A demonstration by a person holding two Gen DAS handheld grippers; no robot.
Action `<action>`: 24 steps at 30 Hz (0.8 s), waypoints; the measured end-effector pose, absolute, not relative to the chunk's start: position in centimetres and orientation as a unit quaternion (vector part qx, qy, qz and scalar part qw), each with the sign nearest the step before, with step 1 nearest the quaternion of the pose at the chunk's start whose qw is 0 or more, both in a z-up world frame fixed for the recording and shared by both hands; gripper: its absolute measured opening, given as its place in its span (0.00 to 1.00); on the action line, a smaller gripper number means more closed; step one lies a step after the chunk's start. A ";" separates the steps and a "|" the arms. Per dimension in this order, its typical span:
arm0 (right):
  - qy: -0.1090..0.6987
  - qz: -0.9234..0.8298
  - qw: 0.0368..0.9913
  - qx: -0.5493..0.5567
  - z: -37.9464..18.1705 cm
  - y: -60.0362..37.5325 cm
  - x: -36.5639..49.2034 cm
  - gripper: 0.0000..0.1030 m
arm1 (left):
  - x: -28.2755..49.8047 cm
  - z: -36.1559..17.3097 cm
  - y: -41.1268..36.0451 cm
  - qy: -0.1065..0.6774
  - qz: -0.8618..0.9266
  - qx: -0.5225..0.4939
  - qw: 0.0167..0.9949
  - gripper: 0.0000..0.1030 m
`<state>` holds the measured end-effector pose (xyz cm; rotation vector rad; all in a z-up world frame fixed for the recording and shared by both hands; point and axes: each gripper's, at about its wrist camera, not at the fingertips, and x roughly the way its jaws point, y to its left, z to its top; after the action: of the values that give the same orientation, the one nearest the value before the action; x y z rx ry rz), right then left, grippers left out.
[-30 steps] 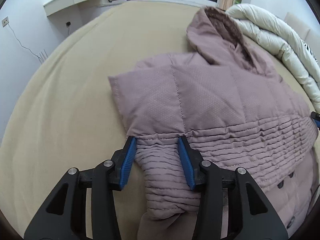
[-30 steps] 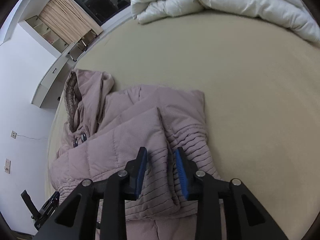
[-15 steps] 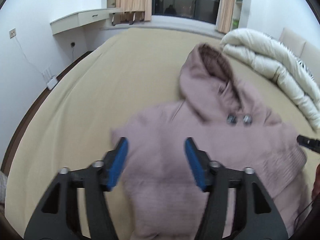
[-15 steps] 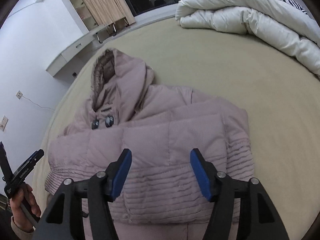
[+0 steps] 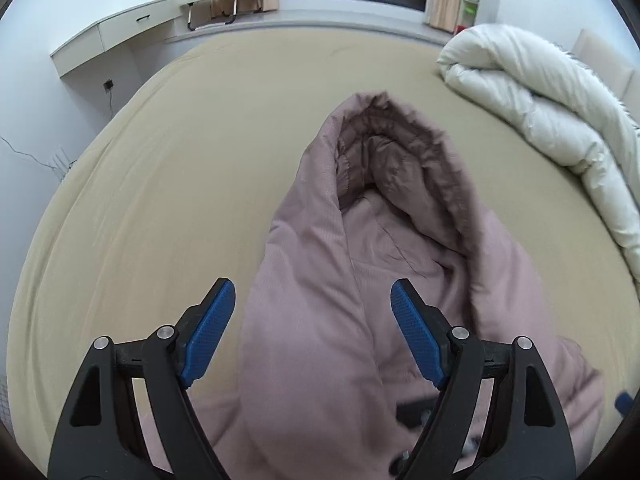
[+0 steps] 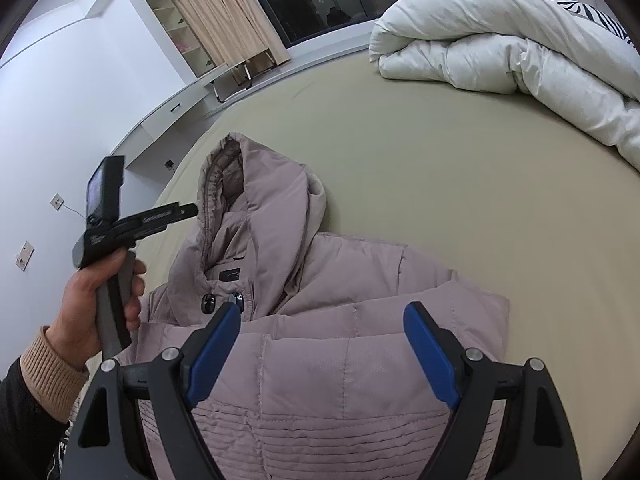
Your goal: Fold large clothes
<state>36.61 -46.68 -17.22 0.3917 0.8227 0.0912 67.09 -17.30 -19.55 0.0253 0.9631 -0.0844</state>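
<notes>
A mauve quilted hooded jacket point(image 6: 344, 344) lies on the beige bed point(image 6: 460, 184) with both sleeves folded in over its front. Its hood point(image 5: 384, 184) points toward the window. My left gripper point(image 5: 312, 304) is open and empty, held above the jacket's collar at the base of the hood. It also shows in the right wrist view point(image 6: 176, 214), held in a hand at the jacket's left side. My right gripper point(image 6: 320, 320) is open and empty above the folded sleeves, near the two dark buttons point(image 6: 209, 303).
A rolled white duvet point(image 6: 512, 52) lies along the far right of the bed, also in the left wrist view point(image 5: 552, 120). A white wall desk point(image 5: 120, 32) and a folding chair point(image 5: 224, 4) stand beyond the bed's left edge by the curtained window.
Both grippers let go of the folded sleeves, opened wide and lifted off the jacket. The left one moved up toward the hood; the right one drew back over the folded front.
</notes>
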 end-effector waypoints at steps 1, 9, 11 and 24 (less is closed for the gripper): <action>0.397 0.046 0.898 0.185 -17.3 -46.7 36.6 0.84 | 68.3 -20.6 -17.5 0.475 -0.032 0.018 0.879 0.77; 0.401 0.056 0.898 0.171 -17.9 -45.9 39.3 0.84 | 71.8 -23.3 -15.9 0.491 -0.031 -0.030 0.870 0.36; 0.400 0.059 0.900 0.163 -17.9 -45.2 40.7 0.84 | 71.9 -23.0 -16.5 0.490 -0.037 -0.012 0.871 0.23; 0.419 0.024 0.897 0.137 -19.0 -38.7 55.5 0.84 | 64.8 -16.8 -16.4 0.394 -0.080 0.018 0.915 0.09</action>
<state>55.51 -38.70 -19.04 0.2840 0.8683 0.0507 64.80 -16.41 -16.82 0.0363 0.8112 -0.1645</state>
